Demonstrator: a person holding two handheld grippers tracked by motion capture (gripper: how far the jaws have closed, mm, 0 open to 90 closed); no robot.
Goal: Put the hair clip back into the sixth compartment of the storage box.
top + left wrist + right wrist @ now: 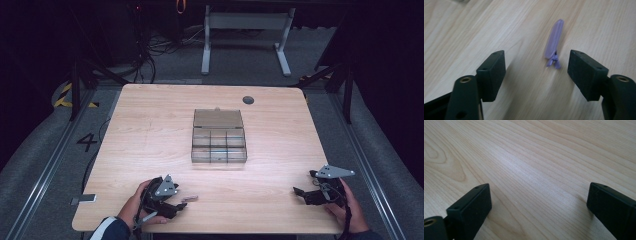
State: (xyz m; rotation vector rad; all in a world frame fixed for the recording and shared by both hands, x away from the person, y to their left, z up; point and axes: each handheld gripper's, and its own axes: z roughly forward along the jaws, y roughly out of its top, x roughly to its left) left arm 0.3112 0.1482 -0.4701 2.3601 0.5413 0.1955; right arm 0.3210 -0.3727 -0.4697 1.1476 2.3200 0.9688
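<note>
The left gripper [536, 72] hung low over the table [150, 130] near its front edge, its 2 jaws spread with nothing pinched. A small purple balloon [554, 42], limp and knotted, lay flat on the wood just ahead of them, closer to the jaw on the right side of the left gripper view and touching neither. The right gripper [539, 205] rested well apart near the table's right edge, jaws spread wide over bare wood. A clear box [219, 136] stood open mid-table.

The balloon was thin and flat, so the pads could close above it and grab nothing. Being off-centre, it could get nudged aside by 1 jaw. A pinch on the slack knot alone could slip.
</note>
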